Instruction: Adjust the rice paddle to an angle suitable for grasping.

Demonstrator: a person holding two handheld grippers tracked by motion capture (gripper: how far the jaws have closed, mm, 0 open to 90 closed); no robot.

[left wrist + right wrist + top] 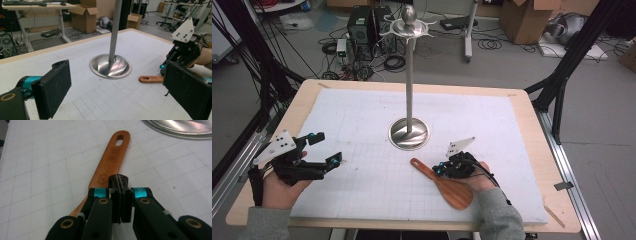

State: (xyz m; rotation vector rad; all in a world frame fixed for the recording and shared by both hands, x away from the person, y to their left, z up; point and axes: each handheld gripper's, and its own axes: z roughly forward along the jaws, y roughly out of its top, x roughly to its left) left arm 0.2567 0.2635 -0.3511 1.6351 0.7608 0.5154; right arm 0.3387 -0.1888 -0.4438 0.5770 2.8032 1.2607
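White gridded bench (362,125): right tool (438,170), pressed together, seemingly just over the wooden spatula (447,185); left tool (326,148) spread, empty.

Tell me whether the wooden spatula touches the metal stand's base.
Apart. The high view shows white mat between the wooden spatula handle tip and the stand's base.

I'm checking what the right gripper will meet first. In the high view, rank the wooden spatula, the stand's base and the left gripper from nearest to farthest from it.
1. Wooden spatula: directly under the right gripper, its handle tip poking out to the left.
2. Stand's base: up and left, mid-table.
3. Left gripper: far left side of the table.
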